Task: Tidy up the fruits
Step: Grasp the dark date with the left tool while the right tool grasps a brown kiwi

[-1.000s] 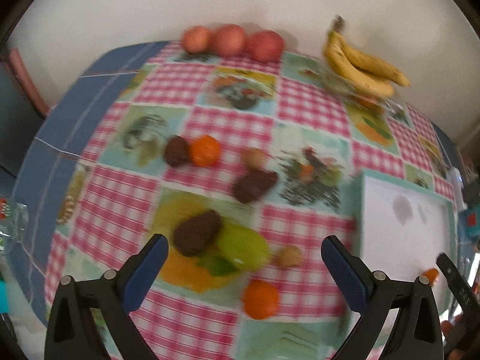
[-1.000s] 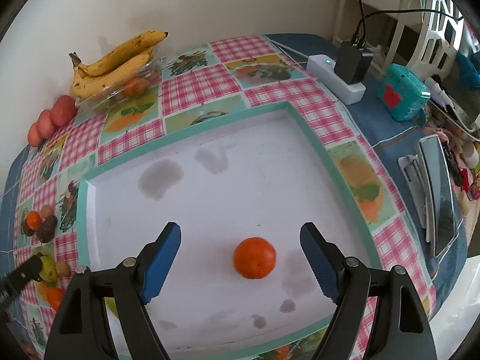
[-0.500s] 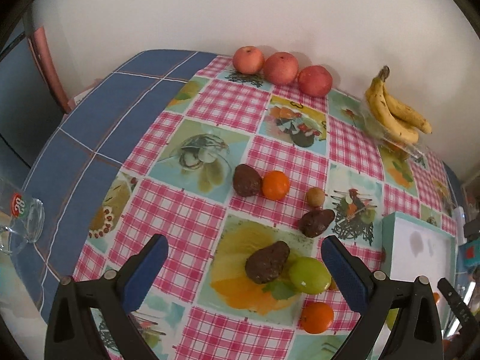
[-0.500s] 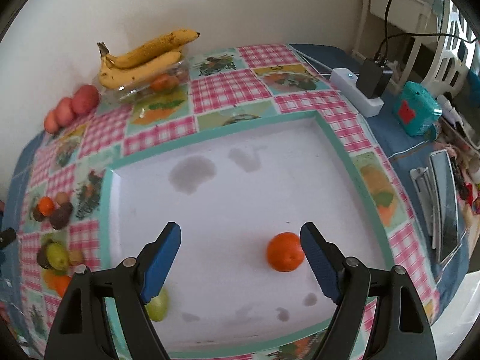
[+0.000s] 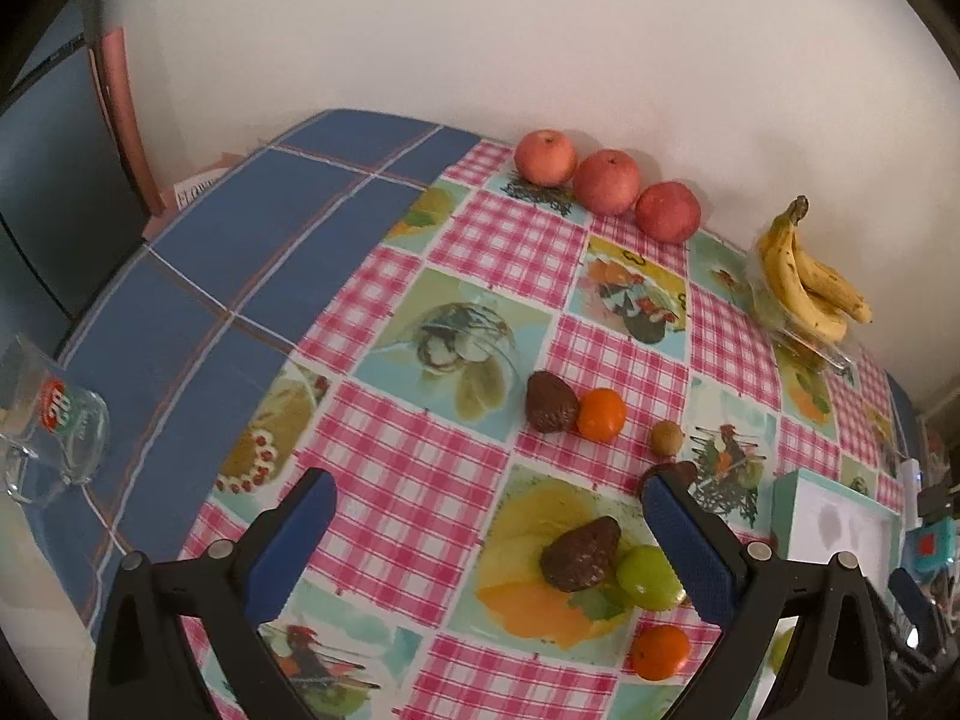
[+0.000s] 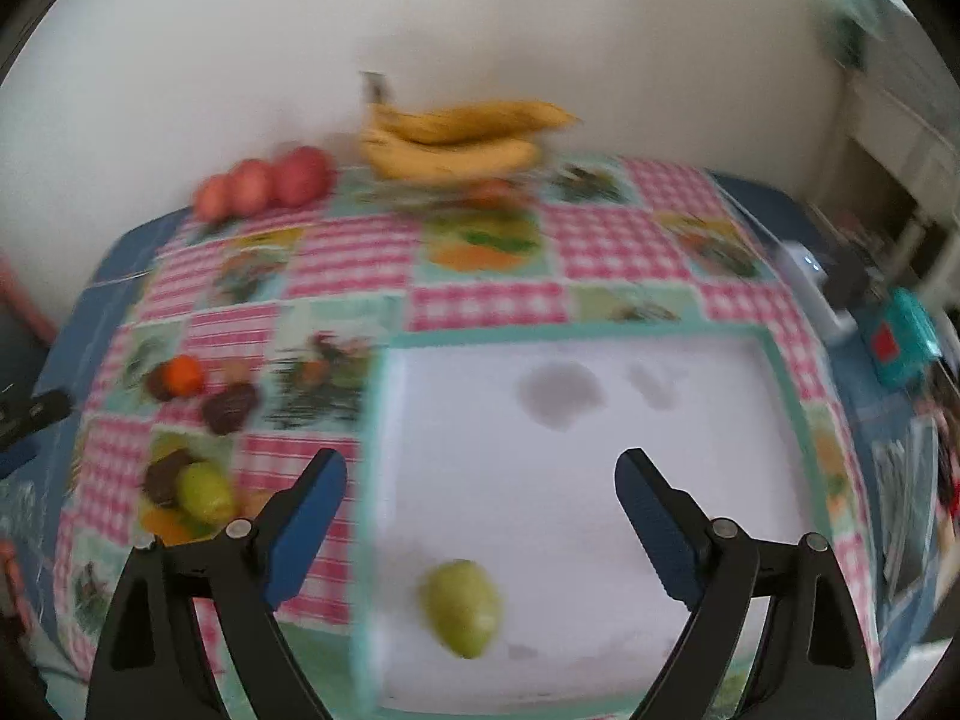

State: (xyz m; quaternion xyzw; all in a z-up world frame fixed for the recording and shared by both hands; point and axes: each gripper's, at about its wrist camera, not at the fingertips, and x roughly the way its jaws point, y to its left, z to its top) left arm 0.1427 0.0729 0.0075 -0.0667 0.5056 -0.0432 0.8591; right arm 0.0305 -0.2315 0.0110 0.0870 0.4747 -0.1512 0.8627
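Note:
Over the checked tablecloth my left gripper (image 5: 489, 540) stands open and holds nothing. Just beyond it lie a dark avocado (image 5: 581, 552), a green fruit (image 5: 647, 576) and an orange (image 5: 660, 651). Farther off are another avocado (image 5: 549, 402), an orange (image 5: 602, 415) and a small brown fruit (image 5: 667, 438). My right gripper (image 6: 480, 480) hangs over the white tray (image 6: 384, 420); its jaws are opening with nothing gripped. A green fruit (image 6: 462, 606) lies on the tray below its fingers.
Three red apples (image 5: 606, 180) and a bunch of bananas (image 5: 804, 282) sit along the wall. A glass mug (image 5: 54, 420) stands on the blue cloth at the left. A white power strip (image 6: 810, 282) and a teal box (image 6: 900, 342) lie right of the tray.
The right view has swung left: the orange in the tray has left the picture and a green fruit has come in. The left gripper drew left, so the fruit cluster shifted right.

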